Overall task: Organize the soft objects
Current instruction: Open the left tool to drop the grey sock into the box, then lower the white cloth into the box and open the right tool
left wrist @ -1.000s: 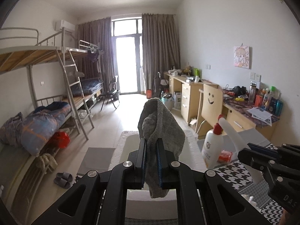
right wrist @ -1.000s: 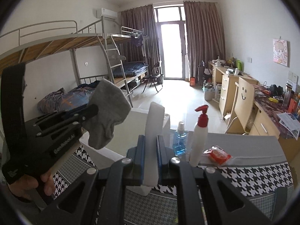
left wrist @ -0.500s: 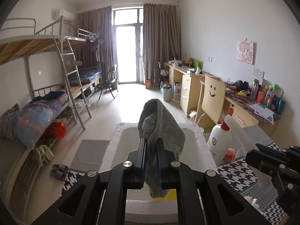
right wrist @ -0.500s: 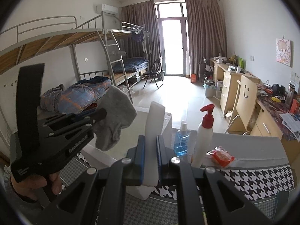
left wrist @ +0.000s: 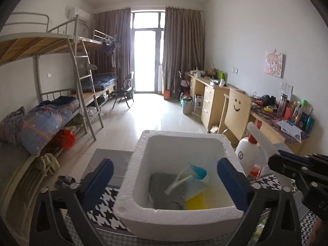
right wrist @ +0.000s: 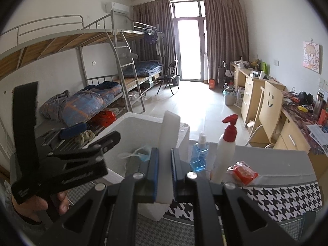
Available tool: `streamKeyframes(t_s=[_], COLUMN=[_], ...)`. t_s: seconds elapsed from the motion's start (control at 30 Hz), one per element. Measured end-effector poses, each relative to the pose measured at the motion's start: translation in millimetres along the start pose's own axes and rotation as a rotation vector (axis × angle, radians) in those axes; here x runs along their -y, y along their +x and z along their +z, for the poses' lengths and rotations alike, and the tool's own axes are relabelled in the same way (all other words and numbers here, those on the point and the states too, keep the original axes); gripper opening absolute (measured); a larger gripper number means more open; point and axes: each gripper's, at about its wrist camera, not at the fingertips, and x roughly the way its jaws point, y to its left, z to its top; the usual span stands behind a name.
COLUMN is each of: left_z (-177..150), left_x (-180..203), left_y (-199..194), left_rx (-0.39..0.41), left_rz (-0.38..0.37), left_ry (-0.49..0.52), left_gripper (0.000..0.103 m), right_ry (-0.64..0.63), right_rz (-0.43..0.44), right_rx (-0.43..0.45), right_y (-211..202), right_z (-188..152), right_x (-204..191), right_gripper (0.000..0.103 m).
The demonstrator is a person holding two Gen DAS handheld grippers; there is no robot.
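Foam box (left wrist: 143, 217) holds flat grey cloth (left wrist: 164, 192).

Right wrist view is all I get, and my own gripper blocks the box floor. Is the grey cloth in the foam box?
Observer: Yes, the grey cloth lies on the floor of the foam box, toward its left side.
Operator: Is the left gripper holding anything?
Observer: No. The left gripper is open, its fingers wide apart, one at each side of the box.
Operator: What else is in there, before I add my foam piece?
Observer: A yellow item lies beside the cloth, and the blue face mask lies partly over both.
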Motion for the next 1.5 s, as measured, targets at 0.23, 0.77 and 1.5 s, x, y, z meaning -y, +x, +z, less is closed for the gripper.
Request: streamKeyframes(t_s=[0.23, 0.77, 1.5], left_z=[0, -17, -33], left_x=[-15, -41, -73], left_y=[-14, -20, -30], left_rx=[0.024, 0.019, 0.012], left_rz=[0.054, 0.152, 0.183], left_ry=[-0.017, -0.009, -0.059], left_gripper=[0.102, 0.102, 0.102], right_ry=[-0.018, -0.045, -0.022], right_rz=[0.023, 0.054, 0.090], right_rx=[-0.008, -0.050, -0.141], right_y=[8, 37, 78], right_z=[1, 5, 1], right_x=[-8, -23, -24], right_gripper=[0.014, 0.015, 0.065])
